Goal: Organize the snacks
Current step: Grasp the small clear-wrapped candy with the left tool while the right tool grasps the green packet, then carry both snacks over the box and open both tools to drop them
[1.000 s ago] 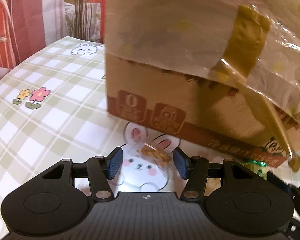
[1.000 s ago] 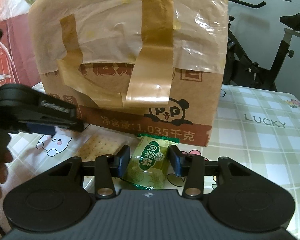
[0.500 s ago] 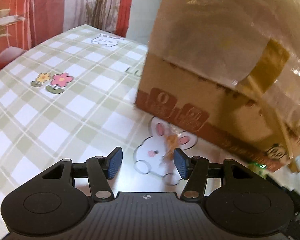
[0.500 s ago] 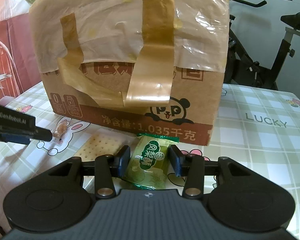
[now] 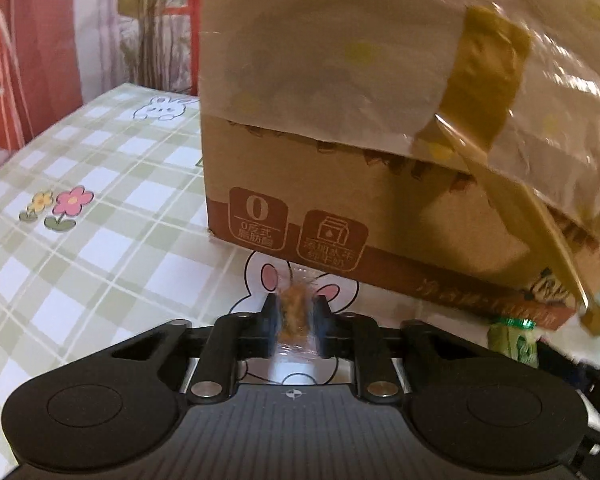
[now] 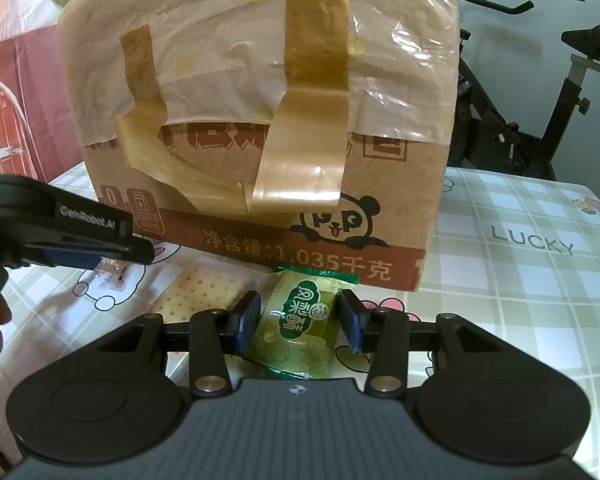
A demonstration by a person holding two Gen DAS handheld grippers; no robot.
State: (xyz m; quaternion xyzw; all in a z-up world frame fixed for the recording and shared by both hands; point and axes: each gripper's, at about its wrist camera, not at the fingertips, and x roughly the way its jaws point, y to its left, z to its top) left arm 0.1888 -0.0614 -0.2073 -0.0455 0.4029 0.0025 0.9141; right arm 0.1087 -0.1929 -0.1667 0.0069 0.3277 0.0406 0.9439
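Snacks were mid-pickup: the left gripper (image 5: 295,317) had pinched a clear-wrapped brown candy (image 5: 294,312) at the cardboard box's (image 5: 380,184) six o'clock. The right gripper (image 6: 298,320) stood open astride a green pineapple cake packet (image 6: 300,320). Next: lift, then close on it.

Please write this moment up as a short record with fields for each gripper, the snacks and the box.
left gripper: shut on clear-wrapped brown candy
right gripper: open, astride green packet
cracker: flat on tablecloth, left of the packet
box: cardboard, taped, plastic-lined, behind the snacks
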